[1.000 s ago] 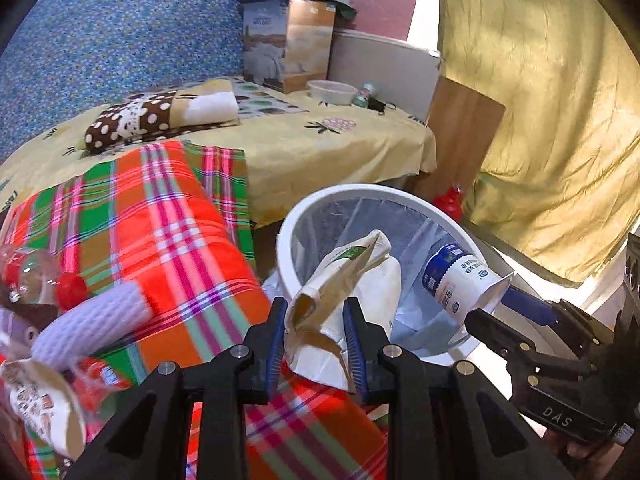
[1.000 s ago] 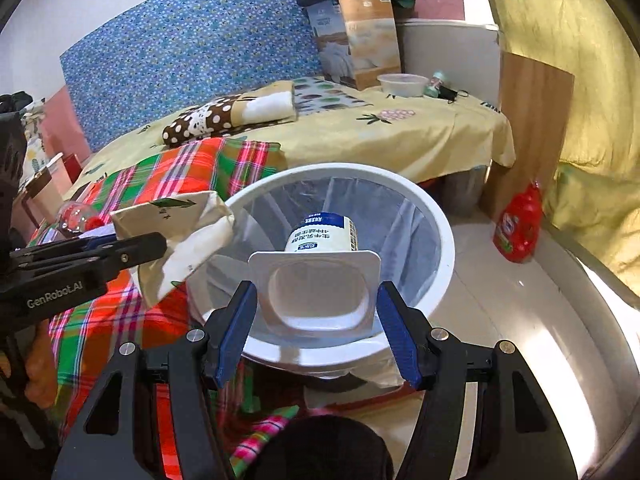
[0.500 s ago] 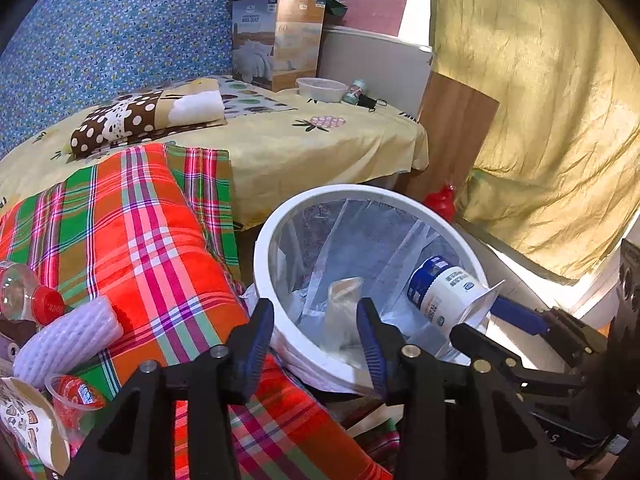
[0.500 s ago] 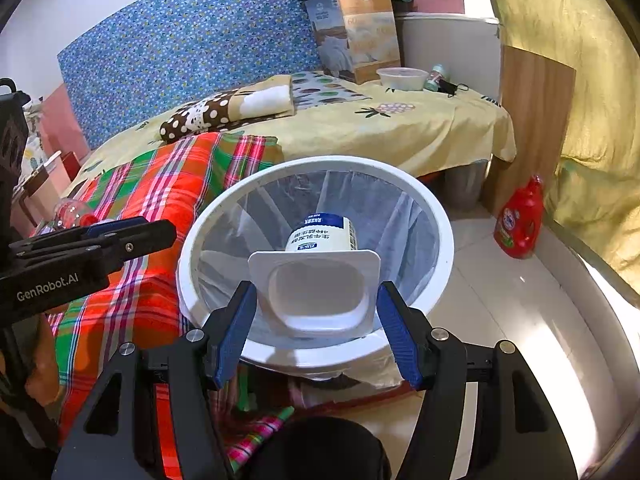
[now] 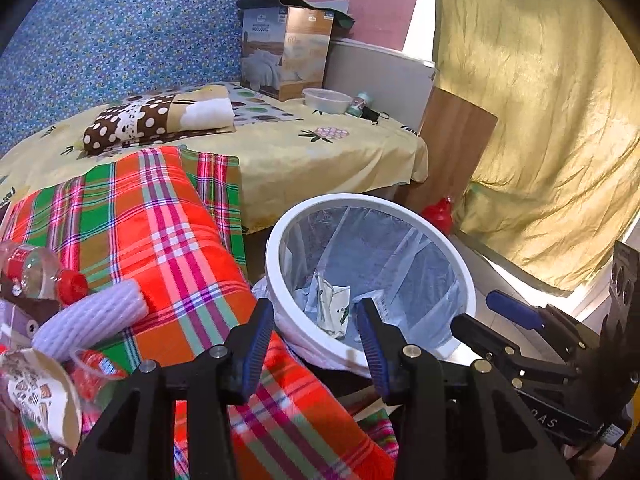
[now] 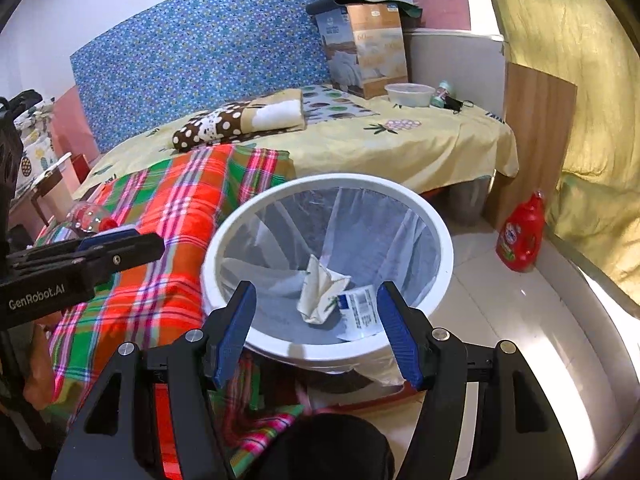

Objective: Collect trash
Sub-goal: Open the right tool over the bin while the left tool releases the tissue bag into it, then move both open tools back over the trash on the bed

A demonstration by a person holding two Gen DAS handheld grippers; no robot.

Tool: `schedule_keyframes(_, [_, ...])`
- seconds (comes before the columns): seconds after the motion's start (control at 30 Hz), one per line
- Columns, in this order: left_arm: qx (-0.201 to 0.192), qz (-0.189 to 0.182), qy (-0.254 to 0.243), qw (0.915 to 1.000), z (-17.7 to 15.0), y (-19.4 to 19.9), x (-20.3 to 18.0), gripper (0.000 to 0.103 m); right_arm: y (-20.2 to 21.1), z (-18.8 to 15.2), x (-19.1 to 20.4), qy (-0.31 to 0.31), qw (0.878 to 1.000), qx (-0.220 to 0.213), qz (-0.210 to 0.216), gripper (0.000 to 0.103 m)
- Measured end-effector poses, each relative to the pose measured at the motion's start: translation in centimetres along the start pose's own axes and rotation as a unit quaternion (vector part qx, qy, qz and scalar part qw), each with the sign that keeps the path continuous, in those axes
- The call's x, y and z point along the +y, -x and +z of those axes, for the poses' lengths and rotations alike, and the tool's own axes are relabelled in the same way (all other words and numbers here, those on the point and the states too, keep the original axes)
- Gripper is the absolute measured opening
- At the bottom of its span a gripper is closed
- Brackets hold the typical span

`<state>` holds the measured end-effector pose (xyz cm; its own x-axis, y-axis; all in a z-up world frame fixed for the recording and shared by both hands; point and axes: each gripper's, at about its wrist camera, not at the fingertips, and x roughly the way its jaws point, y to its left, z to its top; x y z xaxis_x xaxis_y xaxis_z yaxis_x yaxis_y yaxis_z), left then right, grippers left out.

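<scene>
A bedroom is being shown, with a bed [image 6: 400, 148] under a yellow sheet, a plaid blanket [image 5: 152, 232] spread over its near part, and a white bin [image 6: 444, 248] lined with a clear bag standing on the floor just beside the bed. Both grippers are being held tilted downward toward the bin. The left gripper [image 5: 316, 340] is being held over the bin's near rim, on the blanket side, with its jaws standing apart and nothing between them. The right gripper [image 6: 316, 320] is being held at the bin's near rim too, its blue-padded jaws spread wide and empty.

Inside the bin, two pieces of trash are lying on the bottom: a crumpled cream paper bag [image 6: 320, 292] with a green print, and, touching it, a white plastic cup [image 6: 358, 312] with a printed label, which seems to be lying on its side, though the gripper's fingers are hiding part of it. Both pieces are lying below the open jaws, apart from the pads.

Beside the bin, on the blanket, more trash is lying: a clear bottle with a red cap [image 5: 44, 272], a white foam sleeve [image 5: 88, 320] and a paper cup [image 5: 44, 396].
</scene>
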<state>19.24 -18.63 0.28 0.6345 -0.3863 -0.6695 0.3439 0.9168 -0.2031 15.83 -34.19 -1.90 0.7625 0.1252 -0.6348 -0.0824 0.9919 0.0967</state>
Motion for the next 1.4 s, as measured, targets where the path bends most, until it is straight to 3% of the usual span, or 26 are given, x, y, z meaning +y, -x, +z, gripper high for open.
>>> schedule_keyframes(0.33, [-0.018,0.0,0.011,0.9998,-2.0,4.2,1.3,0.043,1.6,-0.1,2.6,0.024,0.999,-0.022,0.011,0.064])
schedule_keyframes(0.73, [-0.041,0.032,0.034,0.9981,-4.3,8.3,3.6,0.043,2.8,-0.3,5.7,0.06,0.997,-0.035,0.043,0.064])
schedule_keyframes(1.13, [-0.047,0.061,0.057,0.9954,-6.9,11.3,6.4,0.043,2.5,-1.5,9.0,0.066,0.991,-0.018,0.113,0.064])
schedule_keyframes(1.4, [-0.046,0.102,0.072,0.9911,-8.8,13.0,8.7,0.043,1.7,-1.8,11.5,0.082,0.983,0.007,0.161,0.064])
